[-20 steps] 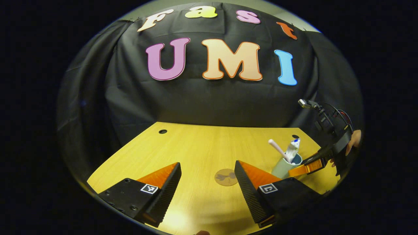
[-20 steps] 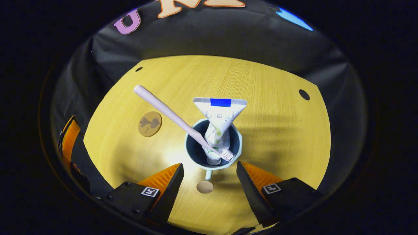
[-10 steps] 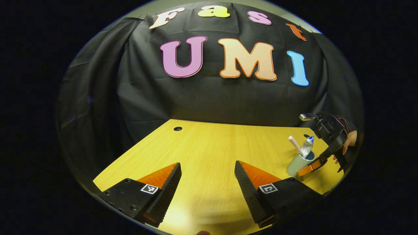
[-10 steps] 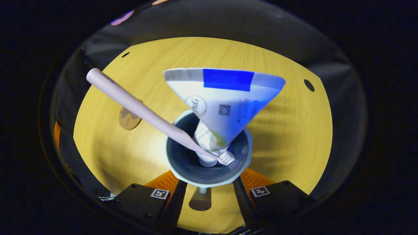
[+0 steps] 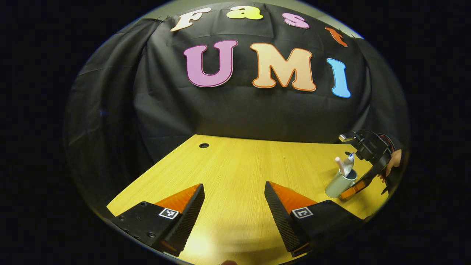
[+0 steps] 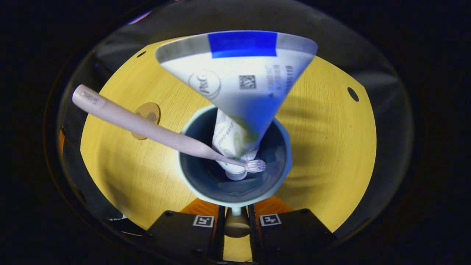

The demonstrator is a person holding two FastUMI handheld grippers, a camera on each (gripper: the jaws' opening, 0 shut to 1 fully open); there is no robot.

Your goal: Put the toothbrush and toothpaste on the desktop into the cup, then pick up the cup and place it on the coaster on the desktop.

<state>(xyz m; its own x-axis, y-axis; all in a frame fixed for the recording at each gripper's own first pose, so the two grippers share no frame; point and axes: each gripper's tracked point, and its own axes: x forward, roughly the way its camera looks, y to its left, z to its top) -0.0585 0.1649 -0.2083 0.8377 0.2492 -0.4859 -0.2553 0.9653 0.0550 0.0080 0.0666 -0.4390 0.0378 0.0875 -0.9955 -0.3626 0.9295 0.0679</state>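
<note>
In the right gripper view, the right gripper (image 6: 235,224) is seen narrowed onto the cup's handle (image 6: 236,223), which is clamped between its two fingers just ahead of the camera; the cup (image 6: 235,200) is held directly in front of the gripper, its mouth turned toward the lens. The toothpaste (image 6: 239,77) is stood in the cup cap-down, its flat crimped end fanned out above the gripper; the toothbrush (image 6: 147,127) is leaned in the cup with the bristles at the bottom beside the cap and the handle slanted out to the gripper's upper left. The coaster (image 6: 145,112) is seen lying flat on the bench (image 6: 331,147), ahead and to the left of the gripper, partly crossed by the toothbrush handle; whether the cup's base touches the bench cannot be told.

In the left gripper view, the left gripper (image 5: 234,209) is held wide open with nothing between its fingers, above the bench; the cup (image 5: 339,184) with the right gripper (image 5: 355,187) at its side and a hand (image 5: 393,162) behind it is seen far off to the right.
</note>
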